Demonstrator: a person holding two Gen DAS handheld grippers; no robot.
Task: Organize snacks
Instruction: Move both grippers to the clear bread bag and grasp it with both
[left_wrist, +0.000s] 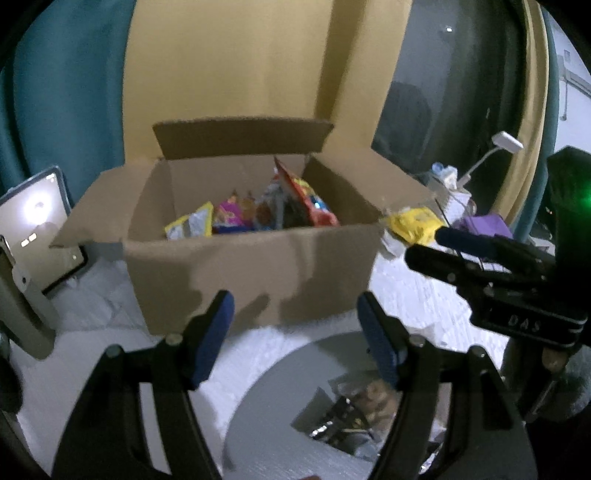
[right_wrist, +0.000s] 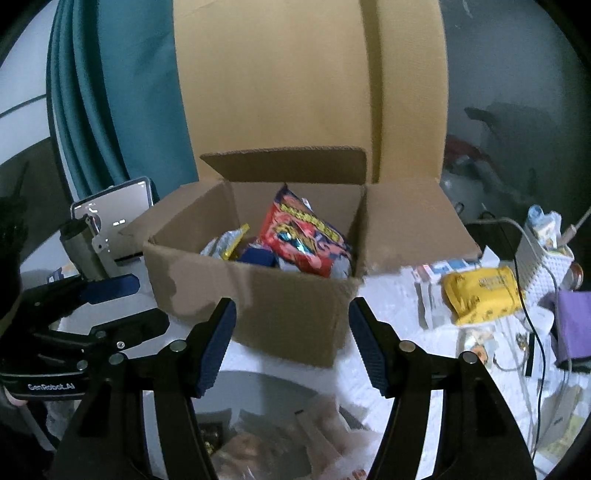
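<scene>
Nearest, left hand-held gripper (left_wrist: 295, 343) spread wide, blue pads holding nothing, poised above a grey round tray (left_wrist: 295, 417) carrying loose wrappers too blurred to name; right hand-held gripper (right_wrist: 291, 343) likewise wide apart and bare, above the same tray, each one visible at the edge of the other's view. Beneath both, a table (left_wrist: 413, 295) under a white textured cover. Just past the fingertips, an open cardboard box (left_wrist: 251, 269) standing on that cover, flaps up and splayed outward; inside it snack packets (left_wrist: 221, 221) packed together, a red bag (right_wrist: 303, 236) leaning tallest toward the right wall. Right of the box, on the cover, a yellow packet (right_wrist: 480, 291) lying outside, near a white basket (right_wrist: 543, 269), a purple cloth (right_wrist: 572, 321) and trailing cables (right_wrist: 535, 332). Left of the box, a tablet (left_wrist: 37, 225) propped upright, screen lit. Farther back, a tall sheet of cardboard (right_wrist: 306, 85) upright behind the box, a teal curtain (right_wrist: 122, 96) at left, grey wall at right.
</scene>
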